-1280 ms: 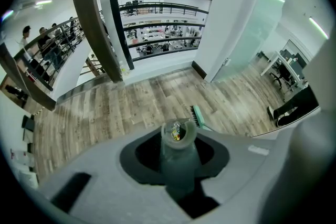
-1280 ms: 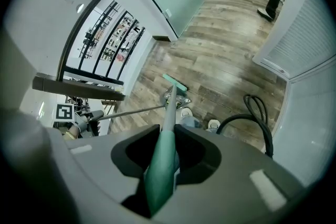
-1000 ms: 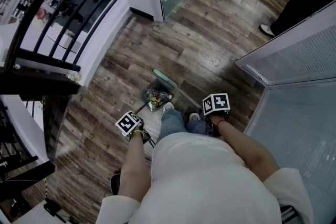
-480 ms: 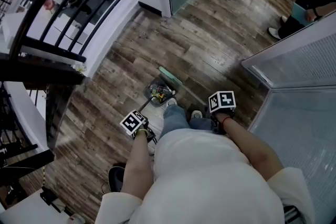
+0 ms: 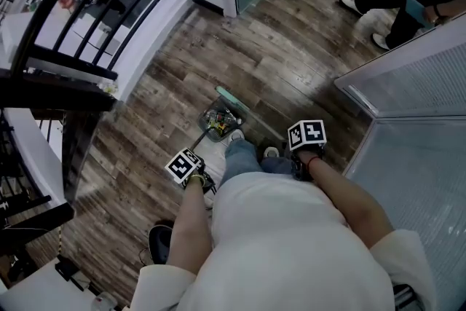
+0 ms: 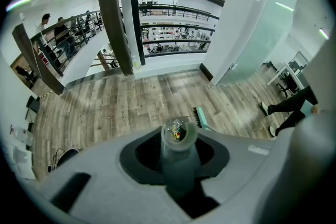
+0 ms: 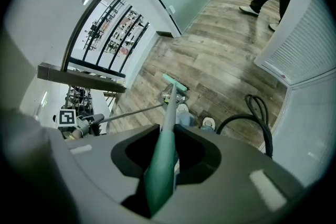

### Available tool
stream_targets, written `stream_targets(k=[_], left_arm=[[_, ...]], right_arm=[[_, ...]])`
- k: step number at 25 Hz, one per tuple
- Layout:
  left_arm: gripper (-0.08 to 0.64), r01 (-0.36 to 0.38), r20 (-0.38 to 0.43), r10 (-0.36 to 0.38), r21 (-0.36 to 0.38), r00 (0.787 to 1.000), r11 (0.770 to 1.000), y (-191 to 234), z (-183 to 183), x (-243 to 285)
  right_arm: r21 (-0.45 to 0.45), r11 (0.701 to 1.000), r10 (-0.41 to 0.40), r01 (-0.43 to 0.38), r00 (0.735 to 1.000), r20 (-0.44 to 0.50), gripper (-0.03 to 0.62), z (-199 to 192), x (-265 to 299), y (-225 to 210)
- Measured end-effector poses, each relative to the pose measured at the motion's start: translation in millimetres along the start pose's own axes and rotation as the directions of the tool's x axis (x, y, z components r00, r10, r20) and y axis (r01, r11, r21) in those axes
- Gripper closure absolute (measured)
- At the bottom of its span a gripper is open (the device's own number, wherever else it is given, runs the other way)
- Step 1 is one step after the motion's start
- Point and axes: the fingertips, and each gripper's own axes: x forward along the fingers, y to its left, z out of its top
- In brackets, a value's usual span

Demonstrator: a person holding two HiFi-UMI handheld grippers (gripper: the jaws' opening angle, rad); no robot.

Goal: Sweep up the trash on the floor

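Head view: trash (image 5: 219, 125) looks heaped inside the dustpan (image 5: 207, 127) just ahead of the person's feet, with the broom head (image 5: 234, 105) touching its far side. Left gripper (image 6: 178, 150) is clamped on the dustpan handle (image 6: 177, 168). Right gripper (image 7: 167, 152) is clamped on the broom handle (image 7: 157, 176), which slants forward-left.

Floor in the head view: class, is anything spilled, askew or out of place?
Nothing stands out. The trash lies inside the dustpan, the broom head rests beside it, and no loose litter shows on the floor.
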Motion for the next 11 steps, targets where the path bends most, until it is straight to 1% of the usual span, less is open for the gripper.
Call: stream_targets(k=[11], left_arm=[[0.471, 0.009, 0.014, -0.009, 0.01, 1.0, 1.0, 0.9, 0.5, 2.4]], right_arm=[[-0.008, 1.0, -0.003, 0.003, 1.0, -0.007, 0.495, -6.6, 4.7, -1.0]])
